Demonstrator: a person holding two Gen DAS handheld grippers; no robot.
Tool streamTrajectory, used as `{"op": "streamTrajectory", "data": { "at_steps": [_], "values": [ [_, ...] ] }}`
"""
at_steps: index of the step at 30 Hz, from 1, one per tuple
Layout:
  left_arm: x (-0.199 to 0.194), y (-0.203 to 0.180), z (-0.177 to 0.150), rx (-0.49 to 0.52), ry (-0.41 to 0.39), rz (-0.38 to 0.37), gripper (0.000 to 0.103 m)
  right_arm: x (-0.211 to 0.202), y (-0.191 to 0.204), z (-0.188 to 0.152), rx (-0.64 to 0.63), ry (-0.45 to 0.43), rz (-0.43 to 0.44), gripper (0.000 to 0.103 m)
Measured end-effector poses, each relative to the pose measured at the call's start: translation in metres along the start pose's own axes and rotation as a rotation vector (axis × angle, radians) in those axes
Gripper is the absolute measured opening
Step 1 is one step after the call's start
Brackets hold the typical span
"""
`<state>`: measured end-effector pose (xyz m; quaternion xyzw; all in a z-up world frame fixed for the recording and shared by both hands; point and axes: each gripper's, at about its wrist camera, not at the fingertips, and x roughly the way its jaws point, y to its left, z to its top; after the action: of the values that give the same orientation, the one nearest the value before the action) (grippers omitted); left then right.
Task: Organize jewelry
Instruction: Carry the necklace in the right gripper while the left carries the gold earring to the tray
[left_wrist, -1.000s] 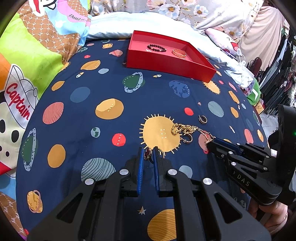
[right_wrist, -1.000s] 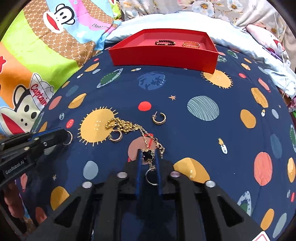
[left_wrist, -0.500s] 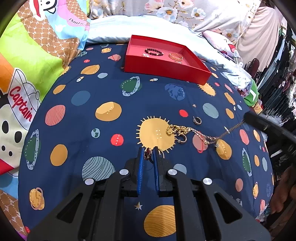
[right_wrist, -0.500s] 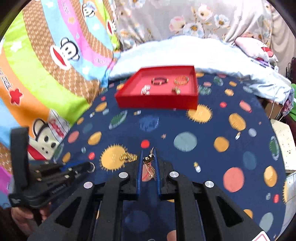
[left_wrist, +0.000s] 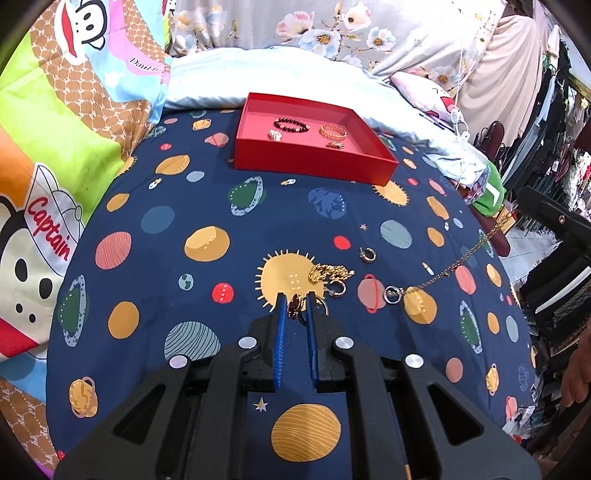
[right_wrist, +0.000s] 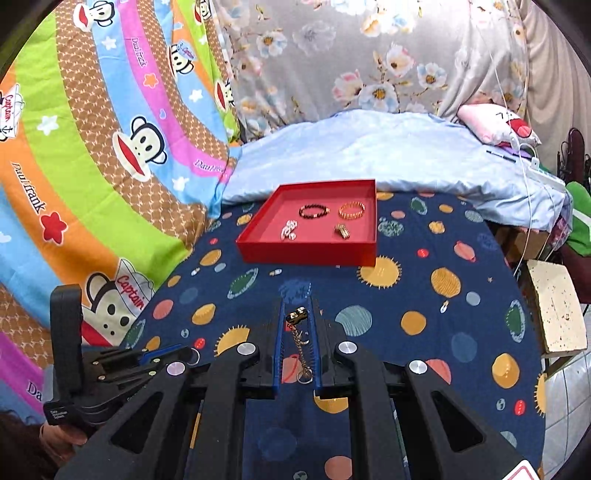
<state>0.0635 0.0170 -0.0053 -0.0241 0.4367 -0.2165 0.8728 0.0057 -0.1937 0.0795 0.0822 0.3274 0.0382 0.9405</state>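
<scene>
My left gripper (left_wrist: 295, 301) is shut on a dark red pendant (left_wrist: 294, 305) just above the planet-print cloth. My right gripper (right_wrist: 296, 314) is shut on the clover charm (right_wrist: 297, 315) of a gold chain (left_wrist: 448, 271); it is raised high, and the chain hangs down with its ring end (left_wrist: 392, 294) near the cloth. A red tray (left_wrist: 369, 171) at the far side holds a black bead bracelet (left_wrist: 291, 124), a gold bracelet (left_wrist: 333, 130) and two small pieces. A gold chain heap (left_wrist: 328, 272) and two hoop earrings (left_wrist: 368, 254) lie ahead of the left gripper.
A light blue pillow (right_wrist: 388, 147) and a cartoon-monkey blanket (right_wrist: 92, 166) lie behind and left of the tray (right_wrist: 306, 251). The bed edge falls off at the right, with a white box (right_wrist: 556, 314) and clothes beyond. The left gripper's body (right_wrist: 96, 369) sits low left in the right wrist view.
My right gripper has risen and pulled away to the right with the chain, drawing it taut off the heap. My left gripper has held its place with the pendant.
</scene>
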Motion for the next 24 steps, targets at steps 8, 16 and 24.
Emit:
{"op": "streamTrajectory", "data": {
  "at_steps": [8, 16, 24],
  "values": [
    [-0.011, -0.010, 0.010, 0.023, -0.027, -0.023, 0.009, -0.018, 0.004, 0.018, -0.022, -0.057, 0.002, 0.011],
    [-0.020, -0.019, 0.040, 0.062, -0.077, -0.040, 0.009, -0.013, 0.007, 0.046, -0.059, -0.089, 0.025, 0.011],
    [-0.009, -0.020, 0.094, 0.085, -0.124, -0.045, 0.009, 0.015, 0.000, 0.096, -0.072, -0.116, 0.053, 0.011]
  ]
}}
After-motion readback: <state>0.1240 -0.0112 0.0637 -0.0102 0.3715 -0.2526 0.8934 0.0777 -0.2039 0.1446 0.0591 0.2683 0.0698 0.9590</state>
